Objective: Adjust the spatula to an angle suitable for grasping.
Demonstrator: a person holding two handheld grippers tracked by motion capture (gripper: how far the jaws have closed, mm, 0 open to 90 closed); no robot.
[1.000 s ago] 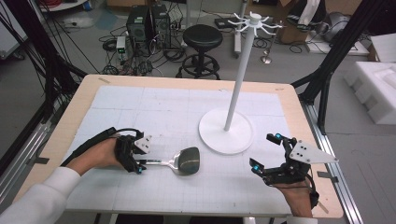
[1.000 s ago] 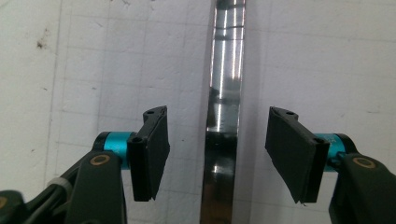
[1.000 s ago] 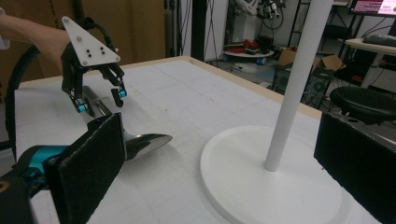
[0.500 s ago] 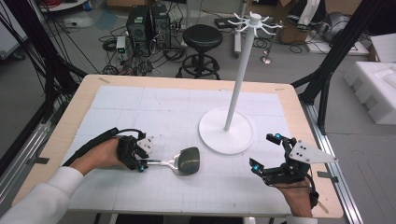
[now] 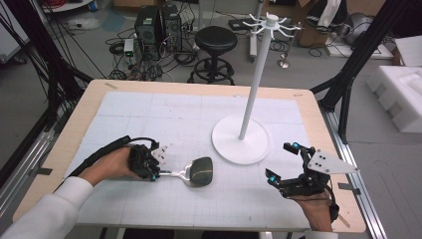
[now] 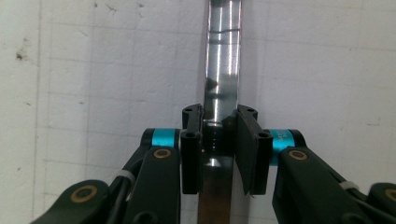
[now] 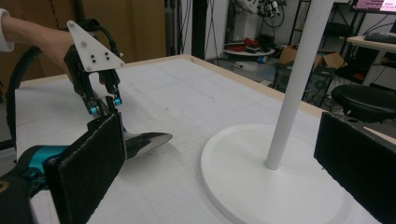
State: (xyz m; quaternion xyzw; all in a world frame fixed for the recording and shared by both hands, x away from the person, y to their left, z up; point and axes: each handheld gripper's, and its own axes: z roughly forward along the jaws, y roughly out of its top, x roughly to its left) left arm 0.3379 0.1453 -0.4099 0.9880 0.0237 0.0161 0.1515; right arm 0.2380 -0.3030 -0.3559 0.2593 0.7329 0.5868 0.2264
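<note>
A metal spatula lies flat on the white mat, its dark head (image 5: 200,171) pointing right and its shiny handle (image 6: 223,70) running left. My left gripper (image 5: 155,174) sits at the handle's end. Its jaws have just been closing, and both pads now press the handle's edges in the left gripper view (image 6: 219,114). The right gripper view looks across at that gripper (image 7: 103,106) and the spatula head (image 7: 147,140). My right gripper (image 5: 280,160) rests at the front right, wide open with nothing held (image 7: 219,163).
A white stand with a round base (image 5: 241,144) and a tall pole (image 5: 254,84) topped by hooks rises right of centre, between the two grippers. The table's wooden rim (image 5: 328,149) frames the mat. A black stool (image 5: 215,40) stands on the floor beyond.
The left gripper's jaws have closed in on the spatula handle. Both hands and the spatula have kept their places.
</note>
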